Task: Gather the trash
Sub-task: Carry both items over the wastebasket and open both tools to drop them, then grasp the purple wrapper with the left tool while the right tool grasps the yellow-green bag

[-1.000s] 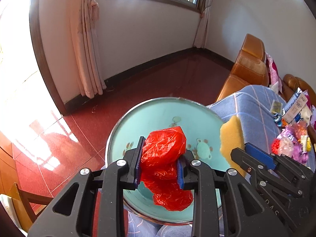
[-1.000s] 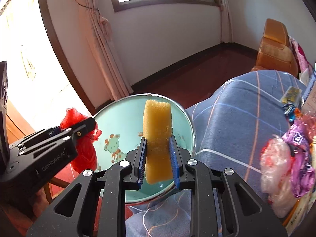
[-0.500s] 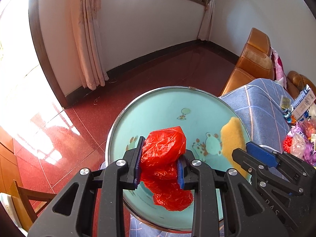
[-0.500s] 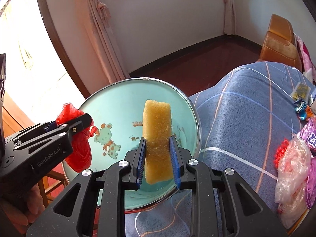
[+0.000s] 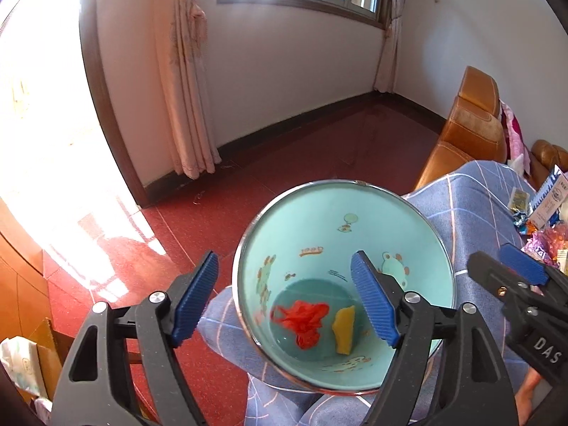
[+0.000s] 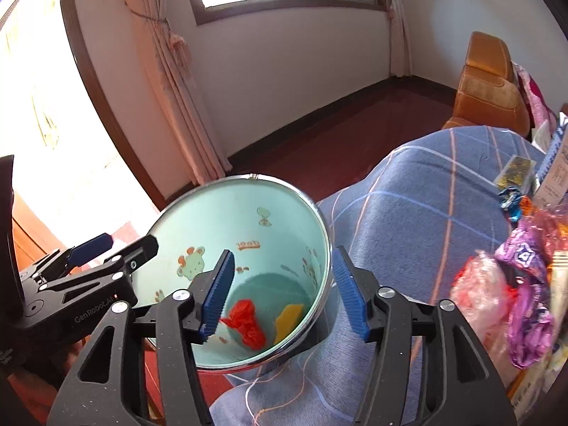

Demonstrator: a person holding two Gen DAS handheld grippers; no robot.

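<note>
Beside bin (image 5: pixel 419 234): blanket (image 6: pixel 419 220), wrapper pile (image 6: pixel 522 284); both grippers empty, spread.

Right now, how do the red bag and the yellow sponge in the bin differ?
The red plastic bag is crumpled and irregular; the yellow sponge is a smooth, elongated block. The bag lies toward the left of the bin floor, the sponge to its right, nearer the wall. The bag spreads wider; the sponge is narrower. Both rest loose on the bin's bottom, released from open jaws.
</note>
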